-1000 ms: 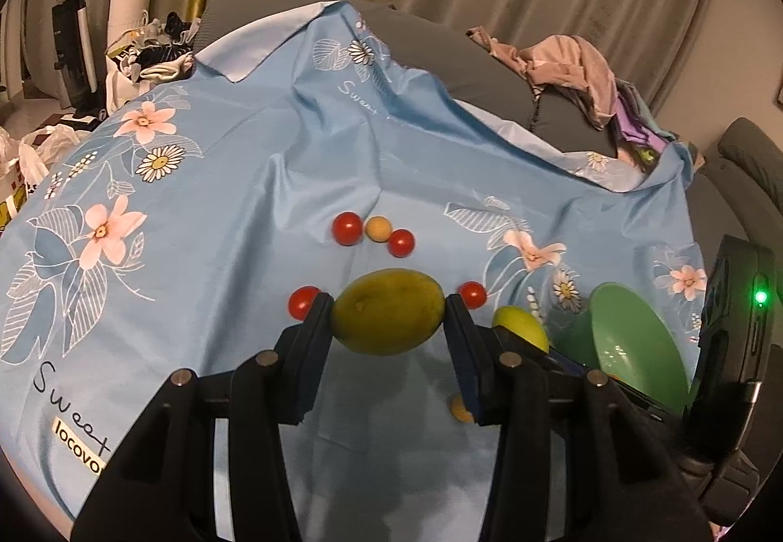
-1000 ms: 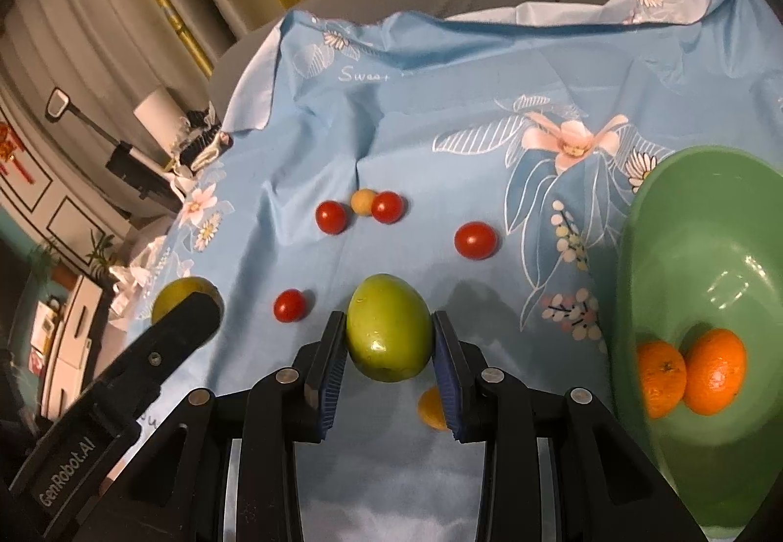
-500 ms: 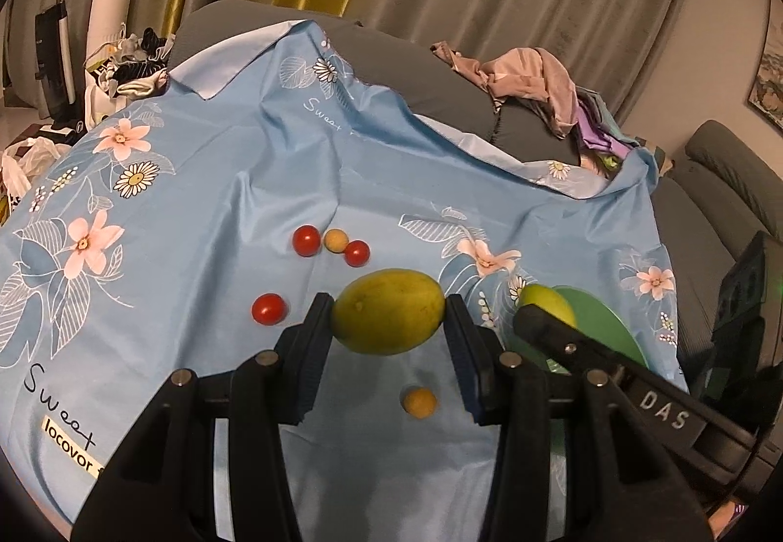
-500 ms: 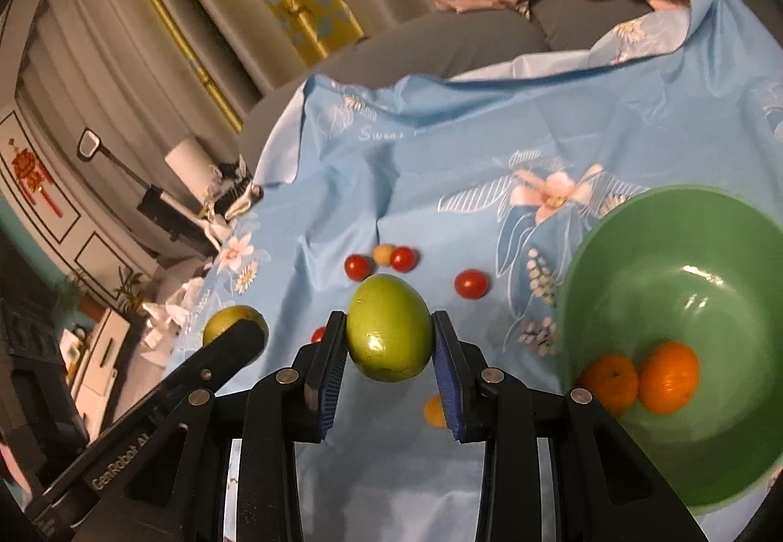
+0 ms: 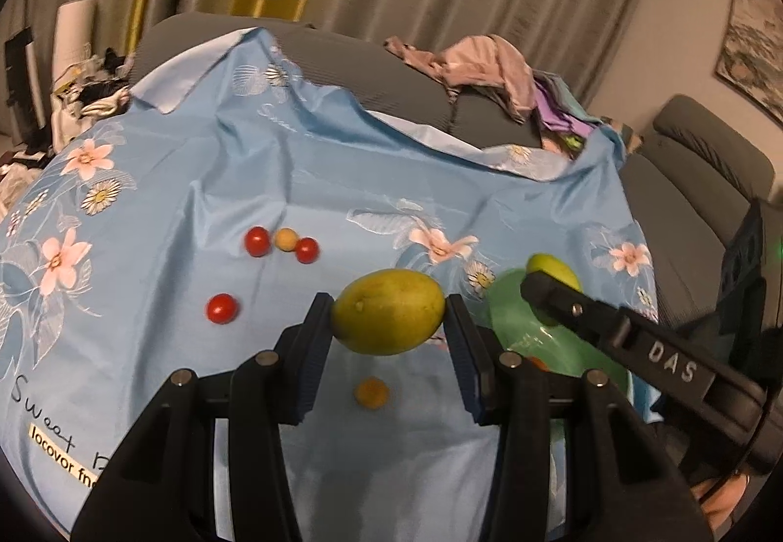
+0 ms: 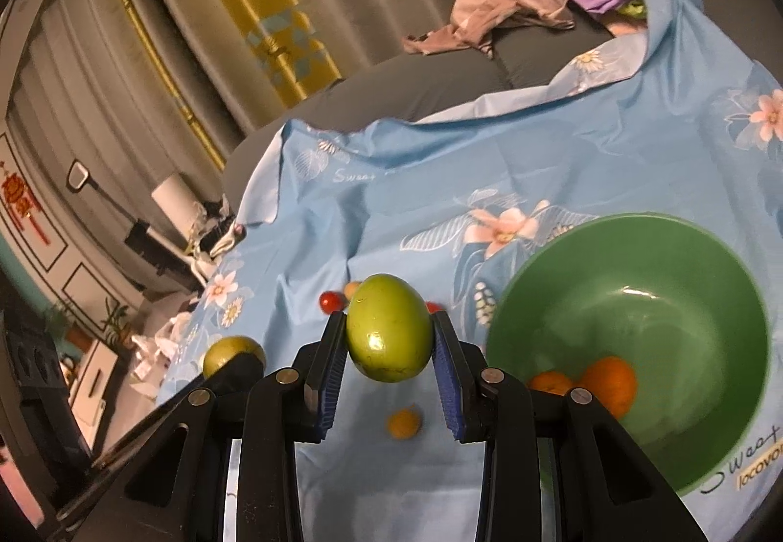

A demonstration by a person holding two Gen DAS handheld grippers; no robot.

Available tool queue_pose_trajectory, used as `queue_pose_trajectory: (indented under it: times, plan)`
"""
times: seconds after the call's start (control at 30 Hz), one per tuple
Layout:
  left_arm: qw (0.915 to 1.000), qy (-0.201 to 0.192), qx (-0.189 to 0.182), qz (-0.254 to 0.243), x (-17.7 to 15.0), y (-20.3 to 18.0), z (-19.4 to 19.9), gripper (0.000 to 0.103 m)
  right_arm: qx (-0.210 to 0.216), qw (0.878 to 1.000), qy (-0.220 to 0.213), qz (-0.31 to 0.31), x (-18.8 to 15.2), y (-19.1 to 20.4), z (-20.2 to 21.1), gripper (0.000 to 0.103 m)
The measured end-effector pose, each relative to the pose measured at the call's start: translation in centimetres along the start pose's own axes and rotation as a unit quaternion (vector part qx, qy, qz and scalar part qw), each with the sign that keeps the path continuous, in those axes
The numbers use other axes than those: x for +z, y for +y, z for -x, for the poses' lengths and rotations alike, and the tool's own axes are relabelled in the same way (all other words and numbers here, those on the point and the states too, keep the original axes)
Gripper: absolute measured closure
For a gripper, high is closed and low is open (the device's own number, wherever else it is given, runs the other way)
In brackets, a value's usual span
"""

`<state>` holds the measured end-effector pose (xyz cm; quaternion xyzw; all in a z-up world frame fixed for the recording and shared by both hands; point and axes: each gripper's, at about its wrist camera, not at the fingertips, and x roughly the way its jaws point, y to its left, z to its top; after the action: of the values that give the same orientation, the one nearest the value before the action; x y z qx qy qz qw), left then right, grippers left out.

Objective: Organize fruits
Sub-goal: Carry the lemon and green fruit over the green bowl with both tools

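My left gripper (image 5: 389,319) is shut on a yellow-green mango (image 5: 388,318), held above the blue floral cloth (image 5: 195,180). My right gripper (image 6: 389,336) is shut on a green mango (image 6: 389,334), just left of a green bowl (image 6: 685,258) holding two oranges (image 6: 609,383). In the left wrist view the right gripper's finger (image 5: 611,331) crosses over the bowl (image 5: 509,302). Three red cherry tomatoes (image 5: 257,241) and small orange fruits (image 5: 372,393) lie on the cloth.
A pile of clothes (image 5: 479,67) lies on the grey sofa behind the cloth. Curtains hang at the back. Clutter and a white roll (image 5: 73,28) stand at the far left.
Both grippers have risen and moved right toward the bowl, each still holding its mango. The bowl now sits closer to the right gripper.
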<state>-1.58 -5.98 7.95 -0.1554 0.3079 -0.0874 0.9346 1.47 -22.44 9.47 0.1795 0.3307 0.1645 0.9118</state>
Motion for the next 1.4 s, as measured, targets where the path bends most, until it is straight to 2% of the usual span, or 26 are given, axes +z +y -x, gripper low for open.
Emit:
queue_pose_trajectory:
  times: [0.13,0.5,0.67,0.87,1.0,1.07,1.2,1.3,1.4]
  plan:
    - [1.0000,0.008,-0.005,-0.002,-0.4,-0.8,-0.8,0.057,0.019,1.000,-0.009,-0.022,0.3,-1.1,0.6,0.068]
    - [0.9989,0.037,-0.014,-0.023,-1.2,-3.3,-2.7,0.057,-0.018,0.998,-0.033,-0.053,0.6,-3.9,2.2,0.068]
    - [0.9976,0.044,-0.025,-0.048,-0.4,-5.4,-3.5,0.057,-0.018,0.996,-0.043,-0.076,0.9,-5.8,3.0,0.068]
    - [0.9952,0.043,-0.041,-0.077,0.5,-8.2,-4.2,0.057,-0.038,0.993,-0.064,-0.092,1.3,-7.0,4.1,0.068]
    - [0.9920,0.047,-0.021,-0.115,0.6,-9.9,-5.6,0.057,-0.061,0.990,-0.073,-0.105,1.4,-8.0,4.6,0.067]
    - [0.9902,0.051,-0.021,-0.128,0.6,-10.5,-6.4,0.057,-0.071,0.988,-0.075,-0.115,1.4,-8.6,4.7,0.068]
    - [0.9911,0.072,-0.034,-0.106,-0.4,-10.0,-8.0,0.057,-0.091,0.985,-0.070,-0.131,1.4,-9.9,4.6,0.068]
    - [0.9876,0.097,-0.026,-0.121,-1.3,-10.8,-9.5,0.057,-0.111,0.983,-0.062,-0.133,1.2,-10.4,4.2,0.068]
    - [0.9864,0.099,-0.028,-0.128,-1.9,-11.4,-10.1,0.057,-0.123,0.981,-0.055,-0.139,1.1,-11.1,4.0,0.067]
